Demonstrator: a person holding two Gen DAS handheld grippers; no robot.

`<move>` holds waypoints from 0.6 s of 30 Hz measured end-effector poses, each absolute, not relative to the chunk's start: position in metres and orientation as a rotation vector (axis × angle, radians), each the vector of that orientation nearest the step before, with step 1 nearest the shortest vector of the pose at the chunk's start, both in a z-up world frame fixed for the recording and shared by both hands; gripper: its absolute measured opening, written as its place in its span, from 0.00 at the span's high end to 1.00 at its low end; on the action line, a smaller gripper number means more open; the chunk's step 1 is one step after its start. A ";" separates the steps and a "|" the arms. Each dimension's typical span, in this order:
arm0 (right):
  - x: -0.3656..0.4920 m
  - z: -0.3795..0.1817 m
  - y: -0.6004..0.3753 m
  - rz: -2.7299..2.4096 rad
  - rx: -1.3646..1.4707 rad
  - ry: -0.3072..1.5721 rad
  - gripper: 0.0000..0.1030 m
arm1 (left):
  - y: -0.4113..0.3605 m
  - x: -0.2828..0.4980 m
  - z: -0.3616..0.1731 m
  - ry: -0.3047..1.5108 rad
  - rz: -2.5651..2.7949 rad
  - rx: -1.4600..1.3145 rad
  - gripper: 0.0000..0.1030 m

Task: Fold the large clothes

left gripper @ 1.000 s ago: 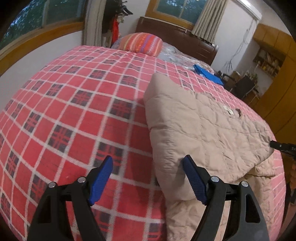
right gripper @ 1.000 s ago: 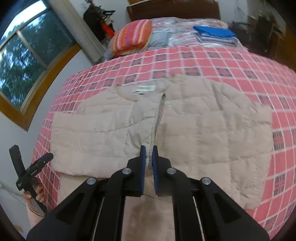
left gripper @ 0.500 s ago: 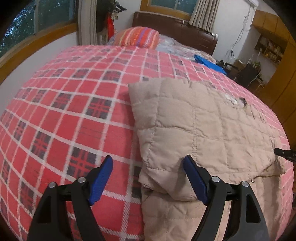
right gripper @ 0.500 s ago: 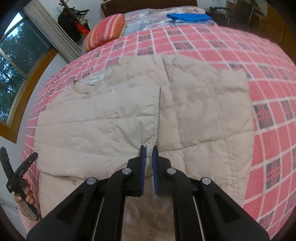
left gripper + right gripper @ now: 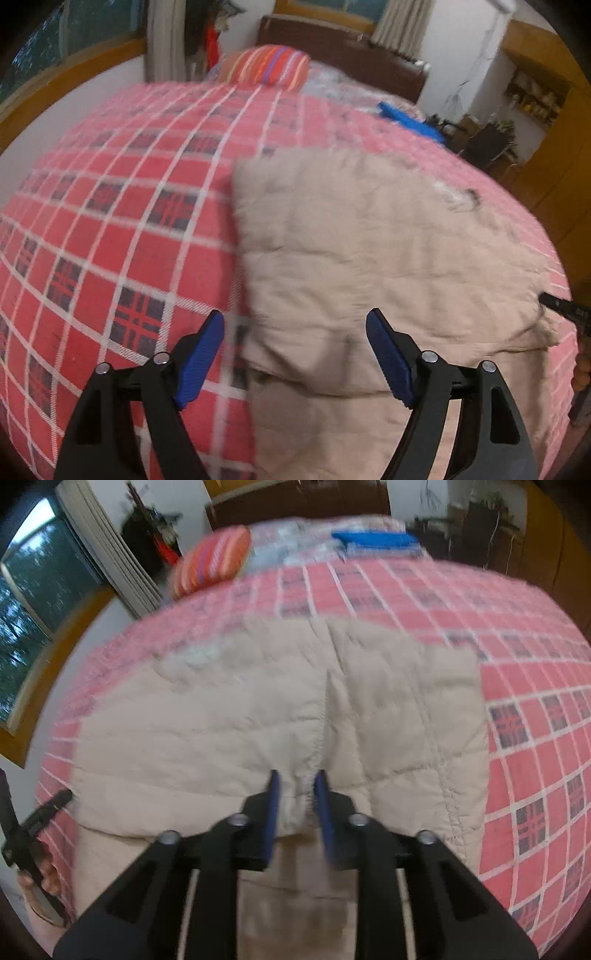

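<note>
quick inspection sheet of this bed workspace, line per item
surface: red plaid blanket on a bed
job's things: beige quilted jacket, lower part folded up over itself
clutter: striped pillow and folded blue cloth at the head end
grippers: left gripper wide open above the jacket's edge; right gripper parted around the fold's edge
cables: nothing seen
surroundings: window, curtains, dark headboard, wooden cupboards

A beige quilted jacket (image 5: 258, 716) lies on the red plaid blanket (image 5: 110, 206); beyond the jacket, an orange striped pillow (image 5: 212, 559).
</note>
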State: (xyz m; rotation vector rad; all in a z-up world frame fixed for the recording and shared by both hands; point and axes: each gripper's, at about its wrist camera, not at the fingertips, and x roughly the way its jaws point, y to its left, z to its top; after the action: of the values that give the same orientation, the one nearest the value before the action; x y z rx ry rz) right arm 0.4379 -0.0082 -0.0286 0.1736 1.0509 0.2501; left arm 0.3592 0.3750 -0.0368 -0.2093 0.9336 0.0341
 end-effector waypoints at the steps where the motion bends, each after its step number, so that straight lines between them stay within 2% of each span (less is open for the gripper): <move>1: 0.436 -0.021 -0.002 0.277 0.173 1.037 0.72 | 0.365 0.358 -0.032 0.927 0.015 -0.192 0.22; 5: 0.427 -0.017 0.042 0.378 0.107 1.067 0.72 | 0.330 0.365 -0.035 0.963 -0.047 -0.157 0.22; 8: 0.420 -0.015 0.051 0.302 0.038 1.019 0.72 | 0.319 0.373 -0.053 1.002 -0.022 -0.123 0.22; 15: 0.415 0.003 0.022 0.282 0.118 0.947 0.71 | 0.315 0.372 -0.068 1.004 -0.015 -0.110 0.22; 18: 0.416 0.008 0.020 0.308 0.118 0.975 0.71 | 0.316 0.374 -0.067 1.010 -0.009 -0.125 0.22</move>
State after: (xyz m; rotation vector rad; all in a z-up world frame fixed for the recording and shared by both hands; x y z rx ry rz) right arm 0.4164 0.0199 0.0083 0.1178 0.9745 0.3078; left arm 0.3737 0.3165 -0.0673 -0.1252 1.0097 -0.0087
